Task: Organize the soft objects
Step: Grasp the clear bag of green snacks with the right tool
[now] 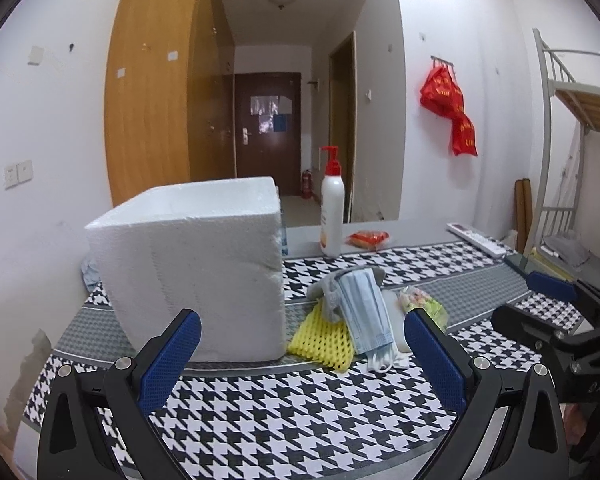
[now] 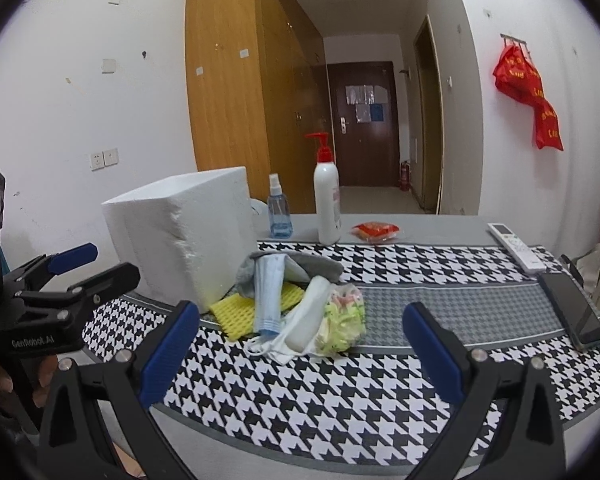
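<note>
A heap of soft things lies beside a white foam box [image 1: 188, 268] [image 2: 180, 236] on the houndstooth cloth. In it are a blue face mask [image 1: 366, 308] [image 2: 269, 296], a yellow foam net [image 1: 320, 336] [image 2: 240, 312], a grey cloth [image 1: 332, 284] [image 2: 312, 266], a white roll [image 2: 308, 316] and a green-pink bag [image 1: 424, 304] [image 2: 342, 316]. My left gripper [image 1: 302, 324] hovers open just short of the heap, nothing between its blue pads. My right gripper [image 2: 300, 316] is open too, a little back from the heap. Each view shows the other gripper at its edge.
A pump bottle [image 1: 332, 204] [image 2: 327, 200], a blue spray bottle [image 2: 279, 212] and a red packet [image 1: 369, 239] [image 2: 376, 231] stand at the table's [image 2: 420, 224] far edge. A remote [image 2: 516, 246] and a phone [image 2: 572, 310] lie at the right. A bunk bed [image 1: 572, 128] stands right.
</note>
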`<state>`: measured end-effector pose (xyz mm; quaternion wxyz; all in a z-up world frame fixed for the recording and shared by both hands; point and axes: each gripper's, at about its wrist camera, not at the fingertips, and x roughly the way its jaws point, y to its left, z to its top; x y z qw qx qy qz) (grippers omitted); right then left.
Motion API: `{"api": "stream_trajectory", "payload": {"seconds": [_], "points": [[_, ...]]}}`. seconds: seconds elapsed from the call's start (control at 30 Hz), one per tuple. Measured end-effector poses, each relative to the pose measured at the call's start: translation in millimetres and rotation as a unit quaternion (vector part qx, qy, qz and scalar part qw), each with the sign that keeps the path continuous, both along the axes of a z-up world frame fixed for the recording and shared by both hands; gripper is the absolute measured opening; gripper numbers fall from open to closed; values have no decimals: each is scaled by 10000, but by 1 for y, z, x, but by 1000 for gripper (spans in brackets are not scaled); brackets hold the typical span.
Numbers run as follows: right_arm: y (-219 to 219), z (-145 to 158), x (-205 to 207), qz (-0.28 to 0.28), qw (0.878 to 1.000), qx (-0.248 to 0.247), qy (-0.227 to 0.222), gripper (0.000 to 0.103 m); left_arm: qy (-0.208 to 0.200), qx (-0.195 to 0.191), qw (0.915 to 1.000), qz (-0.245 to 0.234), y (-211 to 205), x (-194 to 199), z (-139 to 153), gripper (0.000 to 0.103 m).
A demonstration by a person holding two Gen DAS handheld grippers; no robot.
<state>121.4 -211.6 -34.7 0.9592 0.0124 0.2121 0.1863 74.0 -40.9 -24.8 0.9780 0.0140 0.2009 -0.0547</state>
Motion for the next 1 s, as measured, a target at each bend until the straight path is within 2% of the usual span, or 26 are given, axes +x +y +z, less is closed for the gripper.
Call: {"api": "stream_trajectory", "payload": {"seconds": [0.3, 0.4, 0.5, 0.67, 0.8, 1.0], "points": [[-1, -16, 32, -20, 9989, -133, 442, 103, 243, 62, 9995, -209, -7, 22, -16, 102], [-1, -22, 43, -4, 9980, -159, 615, 103, 299, 0, 9995, -111, -7, 32, -19, 102], [-1, -29, 56, -82, 9963, -264, 818, 94, 408, -55, 9990, -198, -10, 39, -22, 102], [-3, -35, 72, -111, 9939, -418, 1011, 84, 576, -45, 9978, -310, -17, 53, -30, 102], [-2, -41, 86, -43, 9908, -463, 1270, 66, 718, -15, 9965, -425, -26, 63, -33, 102], [-1, -48, 101, 40, 9870, -522, 1521, 65, 859, -84, 9951, -491, -33, 74, -35, 102]]}}
